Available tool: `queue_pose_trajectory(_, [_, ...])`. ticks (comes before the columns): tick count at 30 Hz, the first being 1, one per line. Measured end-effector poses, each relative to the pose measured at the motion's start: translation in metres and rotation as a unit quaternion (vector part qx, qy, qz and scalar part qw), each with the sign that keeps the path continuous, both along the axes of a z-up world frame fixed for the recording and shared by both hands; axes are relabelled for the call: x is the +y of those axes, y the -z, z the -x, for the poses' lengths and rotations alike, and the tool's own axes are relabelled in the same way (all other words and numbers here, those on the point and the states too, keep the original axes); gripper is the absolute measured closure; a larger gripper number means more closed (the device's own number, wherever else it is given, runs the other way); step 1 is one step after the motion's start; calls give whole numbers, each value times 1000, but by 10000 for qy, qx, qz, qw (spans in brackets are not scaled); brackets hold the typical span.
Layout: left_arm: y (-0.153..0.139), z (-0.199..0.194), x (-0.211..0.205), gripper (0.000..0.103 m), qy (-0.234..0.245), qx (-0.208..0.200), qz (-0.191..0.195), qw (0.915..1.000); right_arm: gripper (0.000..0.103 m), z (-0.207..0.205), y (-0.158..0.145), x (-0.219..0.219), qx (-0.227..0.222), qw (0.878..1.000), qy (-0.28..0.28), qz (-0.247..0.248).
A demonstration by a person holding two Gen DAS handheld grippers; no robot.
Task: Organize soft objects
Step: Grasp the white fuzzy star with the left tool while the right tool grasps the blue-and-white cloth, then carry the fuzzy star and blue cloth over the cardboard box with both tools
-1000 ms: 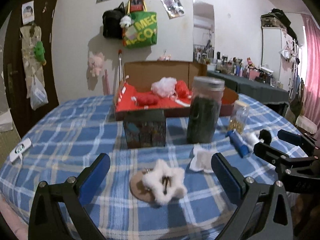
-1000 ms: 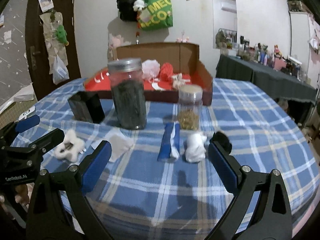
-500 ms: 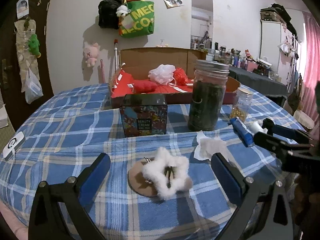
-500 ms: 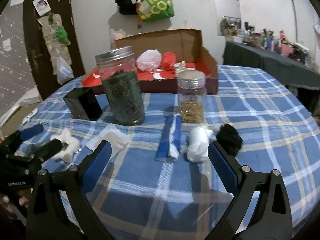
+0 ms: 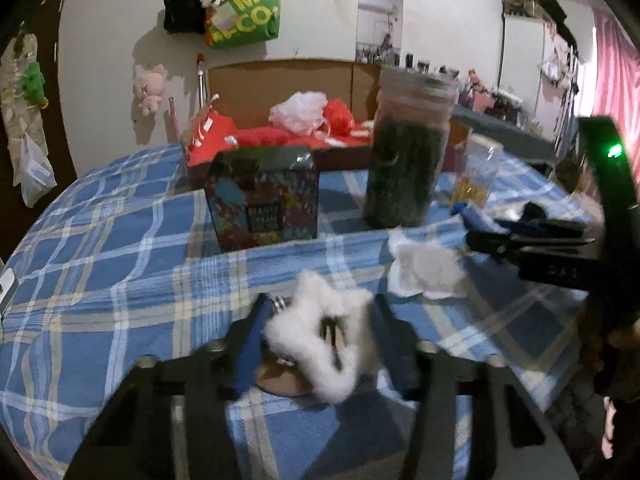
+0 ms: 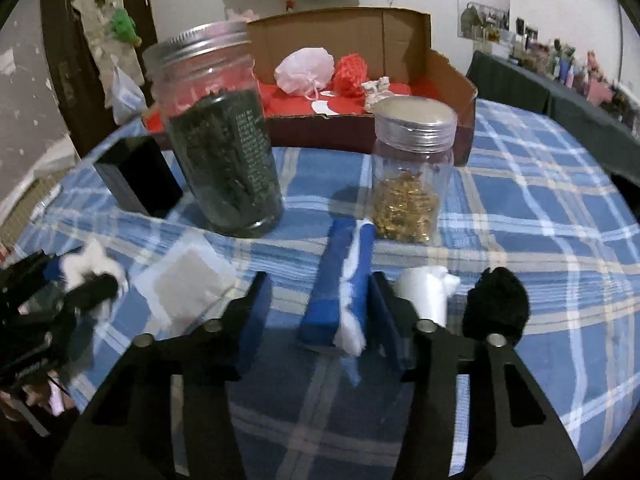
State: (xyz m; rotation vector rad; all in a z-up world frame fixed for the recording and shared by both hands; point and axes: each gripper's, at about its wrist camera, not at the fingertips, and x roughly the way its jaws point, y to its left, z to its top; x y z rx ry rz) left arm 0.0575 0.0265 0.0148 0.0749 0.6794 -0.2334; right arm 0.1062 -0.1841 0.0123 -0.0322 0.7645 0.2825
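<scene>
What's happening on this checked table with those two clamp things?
A person is sorting soft items with two hand-held grippers. The left gripper has just been closing around a fluffy white star-shaped clip; the right gripper has just been closing around a blue-and-white cloth roll. Neither item is lifted yet. A cardboard box behind the jars already holds several soft things.

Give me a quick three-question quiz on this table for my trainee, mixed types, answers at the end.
1. True or false: the tall jar holds golden bits.
2. What sits between the left gripper's fingers? A black pom-pom, B fluffy white star, C tissue.
3. The cardboard box is lined in what colour?
Key: 1 false, dark contents. 2 B, the fluffy white star; the jaws have just been closing around it. 3 red.
</scene>
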Motion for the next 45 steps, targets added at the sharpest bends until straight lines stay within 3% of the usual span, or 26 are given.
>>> queue_pose_trajectory(1, [0, 0, 0, 68, 13, -17, 29, 10000, 78, 1, 0, 0, -42, 10000, 12, 53])
queue_pose_trajectory(3, [-4, -1, 2, 82, 73, -3, 194, 9998, 79, 6, 1, -3, -71, 10000, -51, -28])
queue_pose_trajectory(6, [-11, -3, 2, 88, 186, 49, 434, 9989, 80, 14, -2, -8, -137, 9995, -145, -242])
queue_pose_trajectory(11, [-21, -5, -5, 90, 387, 65, 721, 9966, 80, 24, -15, -9, -313, 9983, -222, -428])
queue_pose_trajectory(22, [-39, -12, -22, 91, 599, -140, 747, 9953, 80, 29, -24, -1, -345, 9971, -409, -550])
queue_pose_trajectory(35, [-36, -18, -8, 91, 402, -56, 822, 9958, 80, 32, -21, -10, -287, 9974, -329, -567])
queue_pose_trajectory(45, [-39, -23, 33, 91, 19, 67, 1115, 9937, 80, 33, -25, -37, -220, 9973, -88, -693])
